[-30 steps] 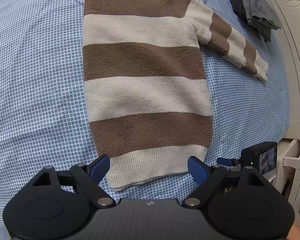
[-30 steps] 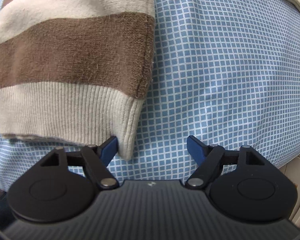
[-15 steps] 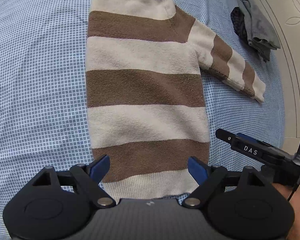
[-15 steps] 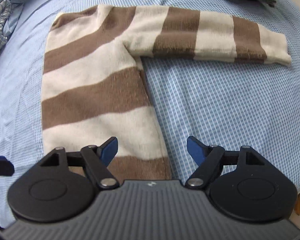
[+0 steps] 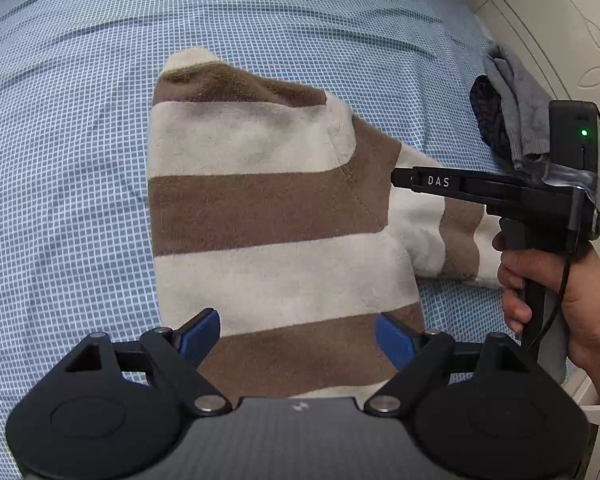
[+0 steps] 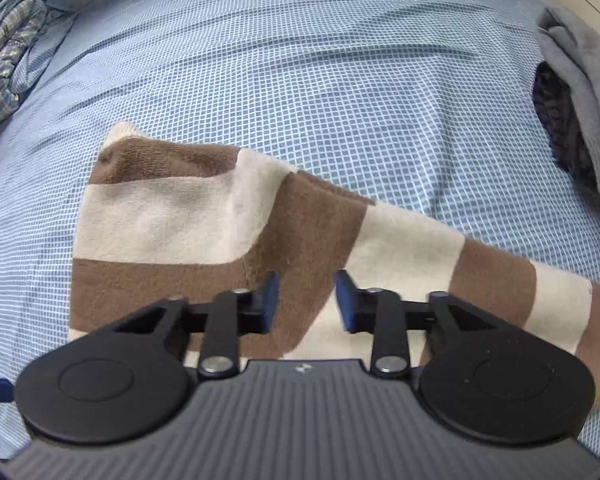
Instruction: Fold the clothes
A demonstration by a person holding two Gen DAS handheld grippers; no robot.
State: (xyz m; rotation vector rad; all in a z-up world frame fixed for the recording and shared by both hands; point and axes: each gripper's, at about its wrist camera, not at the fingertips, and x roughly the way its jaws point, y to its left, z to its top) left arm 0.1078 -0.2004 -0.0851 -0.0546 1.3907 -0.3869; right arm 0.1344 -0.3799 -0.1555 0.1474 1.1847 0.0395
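Note:
A brown and cream striped sweater (image 5: 268, 216) lies flat on the blue checked bed, folded lengthwise, with one sleeve (image 6: 480, 264) stretched out to the right. My left gripper (image 5: 298, 334) is open and empty over the sweater's lower stripes. My right gripper (image 6: 304, 300) hovers over the shoulder where the sleeve joins; its jaws are partly closed with a gap and hold nothing. The right gripper also shows from the side in the left wrist view (image 5: 400, 179).
A pile of grey and dark clothes (image 5: 508, 116) lies at the bed's right edge, also in the right wrist view (image 6: 572, 120). A crumpled plaid garment (image 6: 12, 36) lies far left. A cream bed frame (image 5: 560, 20) runs along the right.
Both grippers have moved up the sweater from the hem toward the shoulder. The right gripper's jaws have narrowed from wide open.

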